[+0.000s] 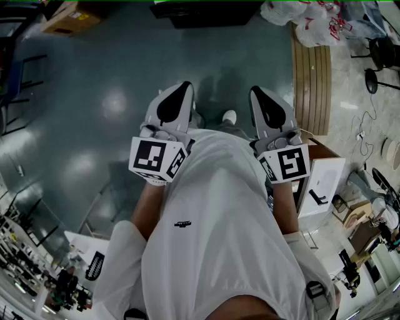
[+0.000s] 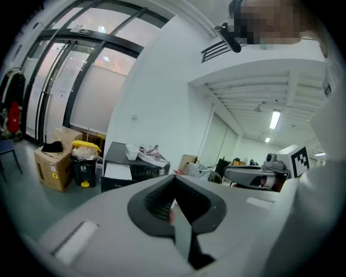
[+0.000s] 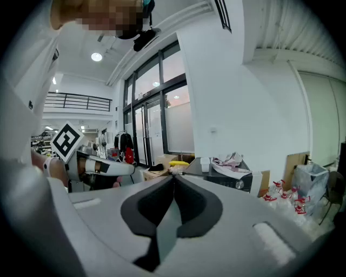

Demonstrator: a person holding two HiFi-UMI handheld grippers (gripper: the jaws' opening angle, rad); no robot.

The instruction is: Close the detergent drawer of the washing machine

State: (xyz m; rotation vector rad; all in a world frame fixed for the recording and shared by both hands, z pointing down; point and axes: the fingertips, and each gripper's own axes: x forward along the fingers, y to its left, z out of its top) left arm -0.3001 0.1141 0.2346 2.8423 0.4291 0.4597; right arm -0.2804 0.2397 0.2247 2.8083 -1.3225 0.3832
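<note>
I cannot make out a detergent drawer in any view. A dark appliance [image 1: 206, 12] stands far ahead across the floor, with cloths on top [image 2: 148, 156] and a dial on its front [image 3: 236, 185]. Both grippers are held up in front of the person's white shirt, side by side and pointing forward. My left gripper [image 1: 185, 85] has its jaws pressed together with nothing between them [image 2: 174, 177]. The right gripper [image 1: 255, 90] is likewise shut and empty [image 3: 174, 176]. Each gripper shows in the other's view, far from the appliance.
A cardboard box [image 2: 54, 165] and a yellow-lidded bin [image 2: 85, 162] stand left of the appliance. Plastic bags [image 1: 312, 22] and a slatted wooden panel [image 1: 311, 81] lie to the right, with spray bottles [image 3: 284, 203] and a white box [image 1: 322, 181] nearby. Grey floor [image 1: 94, 94] lies between.
</note>
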